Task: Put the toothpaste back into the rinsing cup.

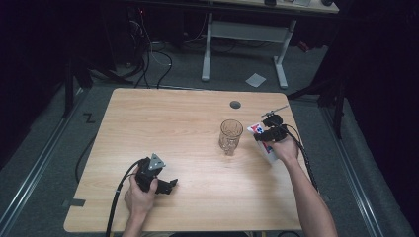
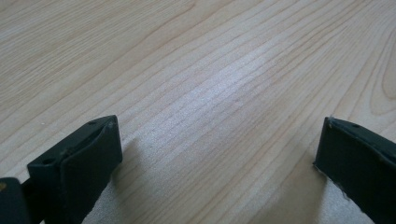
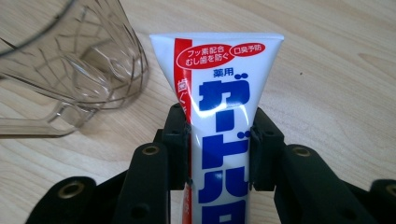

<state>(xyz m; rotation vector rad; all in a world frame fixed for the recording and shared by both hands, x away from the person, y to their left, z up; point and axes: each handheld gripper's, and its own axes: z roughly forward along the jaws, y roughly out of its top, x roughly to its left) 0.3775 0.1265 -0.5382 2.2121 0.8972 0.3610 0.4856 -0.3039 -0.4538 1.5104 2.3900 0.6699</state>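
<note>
Right gripper: jaws clamped on the toothpaste tube, one pad pressing each long side of the tube partway along its length. The flat crimped end, white with a red stripe and blue lettering, projects beyond the jaw tips; the rest of the tube runs back between the jaws toward the gripper body. In the high view the right gripper sits near the right edge of the tabletop, roughly midway along it, with the tube showing at its left side, pointed toward the glass.

Clear glass tumbler: upright on the tabletop just left of the tube, apart from it. In the right gripper view the tumbler lies up and to the left of the tube's end, not touching.

Left gripper: resting low near the front edge, left of centre, well apart from tube and tumbler. In its own view the left gripper has its jaws wide apart with bare wood between them.
</note>
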